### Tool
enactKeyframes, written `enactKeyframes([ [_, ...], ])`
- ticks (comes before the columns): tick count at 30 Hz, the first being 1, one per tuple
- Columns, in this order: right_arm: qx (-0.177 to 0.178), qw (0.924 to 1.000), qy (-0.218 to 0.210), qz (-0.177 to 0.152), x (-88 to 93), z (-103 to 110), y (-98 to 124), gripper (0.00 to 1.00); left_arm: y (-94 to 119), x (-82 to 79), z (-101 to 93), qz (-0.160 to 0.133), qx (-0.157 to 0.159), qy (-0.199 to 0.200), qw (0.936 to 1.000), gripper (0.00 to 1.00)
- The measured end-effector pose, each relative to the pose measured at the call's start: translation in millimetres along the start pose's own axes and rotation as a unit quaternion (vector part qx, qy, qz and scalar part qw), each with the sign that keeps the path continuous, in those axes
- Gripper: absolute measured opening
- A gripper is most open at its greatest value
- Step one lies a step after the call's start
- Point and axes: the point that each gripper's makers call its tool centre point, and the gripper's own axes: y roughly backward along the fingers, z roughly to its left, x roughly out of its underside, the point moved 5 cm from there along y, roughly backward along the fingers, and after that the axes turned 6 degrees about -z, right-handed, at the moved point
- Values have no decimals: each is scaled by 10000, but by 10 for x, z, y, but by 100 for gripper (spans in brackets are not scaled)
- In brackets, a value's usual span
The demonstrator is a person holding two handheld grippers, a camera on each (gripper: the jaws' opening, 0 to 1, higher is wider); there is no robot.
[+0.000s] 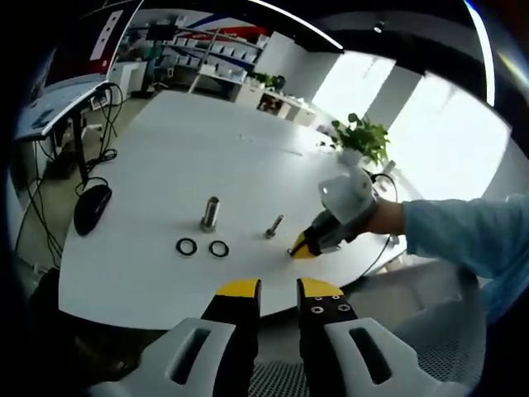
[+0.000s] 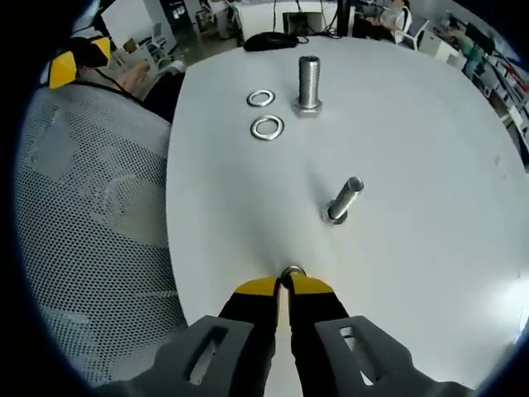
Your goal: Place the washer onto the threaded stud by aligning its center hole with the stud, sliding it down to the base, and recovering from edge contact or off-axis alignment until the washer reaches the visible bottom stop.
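A washer (image 2: pixel 293 272) is pinched edge-on at the tips of the right gripper (image 2: pixel 289 286), low over the table (image 2: pixel 413 124), well short of the stud (image 2: pixel 308 84). With so little held, it could slip or tilt and catch the threads. Most of it is hidden. The left gripper (image 1: pixel 278 289) is nearly closed, empty.
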Motion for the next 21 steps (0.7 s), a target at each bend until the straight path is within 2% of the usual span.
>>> enactKeyframes([
  [5,54,9999,116,63,5,-13,10,6,-2,10,-2,26,6,9,10000,15],
  [13,121,9997,186,-25,-5,-44,30,6,-12,-1,4,34,17,14,10000,15],
  [15,55,9998,195,30,9,-32,20,12,-11,2,4,34,21,17,10000,15],
  [17,62,9998,201,59,9,-29,23,28,-9,-5,7,6,13,26,10000,15],
  [18,91,9997,241,31,-6,-29,41,31,-9,-8,7,-8,11,29,10000,15],
  [21,56,9993,363,-16,-39,-38,87,26,-5,-17,9,-49,3,38,10000,15],
])
